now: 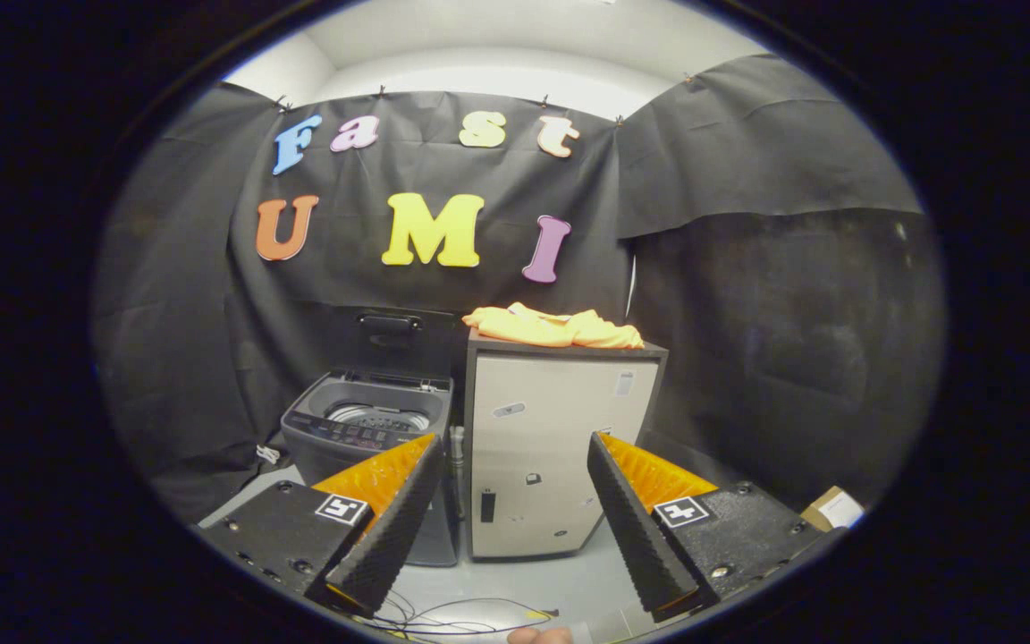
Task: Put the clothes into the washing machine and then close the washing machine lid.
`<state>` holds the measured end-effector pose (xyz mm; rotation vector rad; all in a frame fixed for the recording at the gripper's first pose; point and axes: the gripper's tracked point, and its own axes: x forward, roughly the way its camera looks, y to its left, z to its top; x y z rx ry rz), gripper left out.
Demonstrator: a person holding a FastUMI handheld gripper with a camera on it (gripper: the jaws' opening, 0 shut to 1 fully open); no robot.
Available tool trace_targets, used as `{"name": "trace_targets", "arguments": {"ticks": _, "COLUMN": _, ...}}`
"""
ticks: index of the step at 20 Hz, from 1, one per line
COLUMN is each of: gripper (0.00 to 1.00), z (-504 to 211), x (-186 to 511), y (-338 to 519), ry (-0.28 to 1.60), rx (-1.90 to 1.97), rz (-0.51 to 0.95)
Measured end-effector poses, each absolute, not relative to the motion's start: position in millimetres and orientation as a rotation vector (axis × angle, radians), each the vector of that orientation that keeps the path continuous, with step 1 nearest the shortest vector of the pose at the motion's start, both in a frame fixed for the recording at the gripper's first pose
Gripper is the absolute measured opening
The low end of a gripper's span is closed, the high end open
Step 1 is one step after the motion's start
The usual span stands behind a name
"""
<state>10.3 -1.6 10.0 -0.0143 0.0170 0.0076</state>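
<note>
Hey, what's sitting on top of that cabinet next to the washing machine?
A crumpled yellow-orange garment lies on the cabinet top. Anything beneath the cloth is covered. The open tongs hold nothing.

Open floor lies between the spread, empty fingers of the gripper [515, 510] and the far pale boxy cabinet [551, 456]. Left of it, touching or nearly, grey top-loading washing machine [363, 429], lid raised, drum mouth unobstructed from above. Loose thin cables [452, 617] cross the near floor; small cardboard box [832, 508] sits near right.
</note>
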Motion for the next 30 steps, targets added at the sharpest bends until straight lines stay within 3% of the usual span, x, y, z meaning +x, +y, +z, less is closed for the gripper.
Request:
{"name": "trace_targets", "arguments": {"ticks": 11, "gripper": 1.00, "z": 18, "x": 16, "y": -5, "ry": 0.037, "rx": -0.051, "rz": -0.008}}
{"name": "trace_targets", "arguments": {"ticks": 18, "gripper": 1.00, "z": 61, "x": 40, "y": -13, "ry": 0.014, "rx": -0.065, "rz": -0.017}}
{"name": "trace_targets", "arguments": {"ticks": 26, "gripper": 1.00, "z": 185, "x": 169, "y": -47, "ry": -0.044, "rx": -0.033, "rz": -0.011}}
{"name": "trace_targets", "arguments": {"ticks": 30, "gripper": 1.00, "z": 203, "x": 270, "y": -58, "ry": 0.012, "rx": -0.045, "rz": 0.005}}
